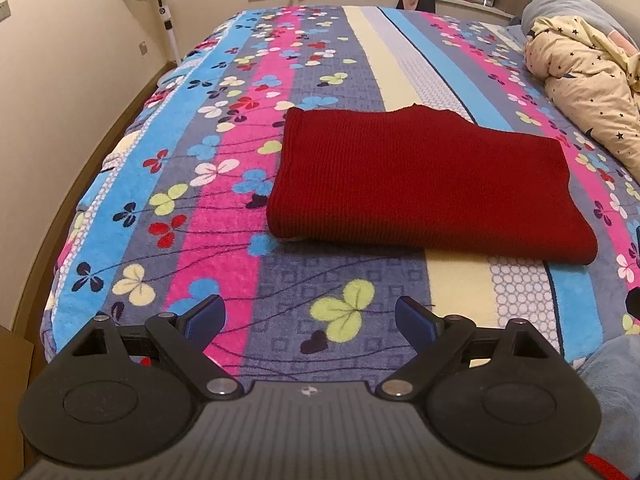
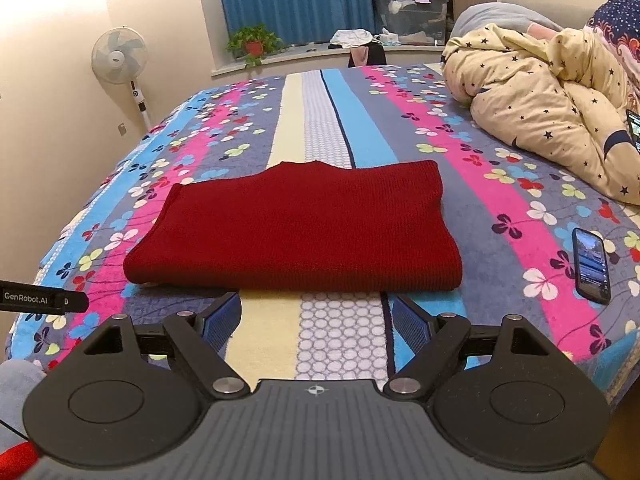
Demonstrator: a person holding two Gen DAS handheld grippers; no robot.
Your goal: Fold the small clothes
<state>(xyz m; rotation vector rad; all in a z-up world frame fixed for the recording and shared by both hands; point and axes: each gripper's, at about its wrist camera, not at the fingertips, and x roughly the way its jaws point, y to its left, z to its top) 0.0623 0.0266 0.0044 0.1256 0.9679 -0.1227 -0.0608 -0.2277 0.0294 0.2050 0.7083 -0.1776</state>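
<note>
Where floral bedspread (image 2: pixel 400 128) covers the bed, a fan (image 2: pixel 118 56) stands beside.

Folded sweater (image 2: pixel 296 228) lying flat on the bedspread (image 2: pixel 348 120), just ahead of the right gripper (image 2: pixel 316 320) fingertips, spanning beyond both of them. From the left gripper (image 1: pixel 310 320), the sweater (image 1: pixel 420 184) lies ahead and toward the right finger. Phone (image 2: pixel 591 266) on the bedspread, right of the right finger, apart from the sweater. Bunched quilt (image 2: pixel 532 120) — farther ahead, to the right. Standing fan (image 2: pixel 119 56) beyond the bed's left side; potted plant (image 2: pixel 253 42) on the sill behind — storage box (image 2: pixel 412 12) to its right.
</note>
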